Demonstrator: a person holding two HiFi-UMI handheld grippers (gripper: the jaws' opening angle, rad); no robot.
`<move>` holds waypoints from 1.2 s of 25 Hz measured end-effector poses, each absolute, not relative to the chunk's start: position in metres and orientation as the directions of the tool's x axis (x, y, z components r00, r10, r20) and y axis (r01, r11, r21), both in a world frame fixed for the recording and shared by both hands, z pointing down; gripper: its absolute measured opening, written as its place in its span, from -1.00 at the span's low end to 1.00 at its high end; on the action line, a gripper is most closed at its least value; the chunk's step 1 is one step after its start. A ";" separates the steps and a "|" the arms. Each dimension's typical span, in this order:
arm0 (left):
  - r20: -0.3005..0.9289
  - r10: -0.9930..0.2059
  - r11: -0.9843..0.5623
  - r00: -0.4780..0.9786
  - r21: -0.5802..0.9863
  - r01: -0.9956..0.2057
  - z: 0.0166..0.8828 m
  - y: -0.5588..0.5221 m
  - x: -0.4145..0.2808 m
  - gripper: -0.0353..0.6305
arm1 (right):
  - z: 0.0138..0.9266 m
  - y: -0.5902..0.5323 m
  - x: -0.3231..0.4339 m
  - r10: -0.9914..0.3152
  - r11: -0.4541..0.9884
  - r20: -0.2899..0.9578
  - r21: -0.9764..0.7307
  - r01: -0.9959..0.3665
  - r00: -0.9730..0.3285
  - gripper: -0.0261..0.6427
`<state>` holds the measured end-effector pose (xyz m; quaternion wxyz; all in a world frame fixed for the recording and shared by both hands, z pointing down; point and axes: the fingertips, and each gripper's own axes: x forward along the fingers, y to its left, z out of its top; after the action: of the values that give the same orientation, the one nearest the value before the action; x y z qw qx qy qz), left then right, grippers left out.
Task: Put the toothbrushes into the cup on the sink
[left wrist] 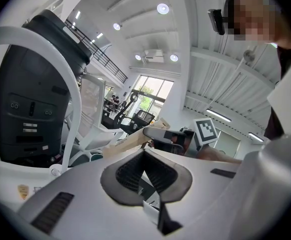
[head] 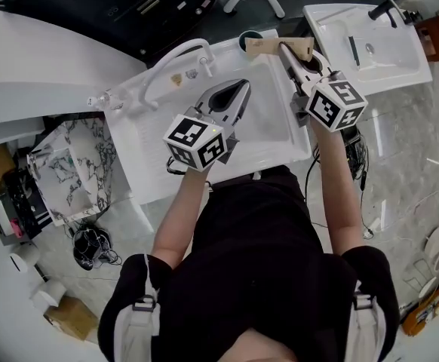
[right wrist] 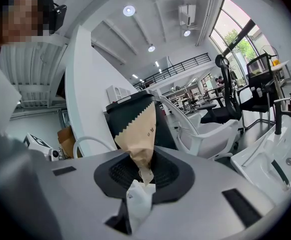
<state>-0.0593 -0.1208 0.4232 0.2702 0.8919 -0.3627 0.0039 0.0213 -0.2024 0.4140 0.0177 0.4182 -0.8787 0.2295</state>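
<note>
right gripper view | right tool [right wrist: 143, 173] pinches brown paper packet [right wrist: 138, 134], print unreadable | left tool [left wrist: 144, 170] closed, empty

The basin [head: 272, 130] is open on its right. The faucet [head: 206, 65] arches over the left rim, and a paper packet [head: 280, 47] crowds the cup [head: 248, 36].

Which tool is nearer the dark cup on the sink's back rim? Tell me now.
Right. The right tool, gripping a brown paper packet, is just beside the cup; the left tool sits farther off, over the basin.
</note>
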 end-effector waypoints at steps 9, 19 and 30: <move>0.213 -0.646 -0.575 0.733 0.495 -0.651 0.429 -0.121 -0.061 -0.87 | 0.437 -0.214 0.024 -0.731 0.509 0.276 -0.389 -0.768 -0.624 -0.73; 0.221 -0.643 -0.572 0.733 0.498 -0.652 0.432 -0.122 -0.062 -0.87 | 0.457 -0.236 0.026 -0.734 0.491 0.307 -0.378 -0.785 -0.606 -0.73; 0.214 -0.641 -0.575 0.737 0.502 -0.646 0.435 -0.121 -0.059 -0.87 | 0.480 -0.250 0.015 -0.708 0.499 0.350 -0.367 -0.785 -0.613 -0.73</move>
<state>-0.0594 -0.1213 0.4345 0.2844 0.8874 -0.3628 0.0043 0.0148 -0.2495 0.4799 0.0768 0.4330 -0.8622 0.2513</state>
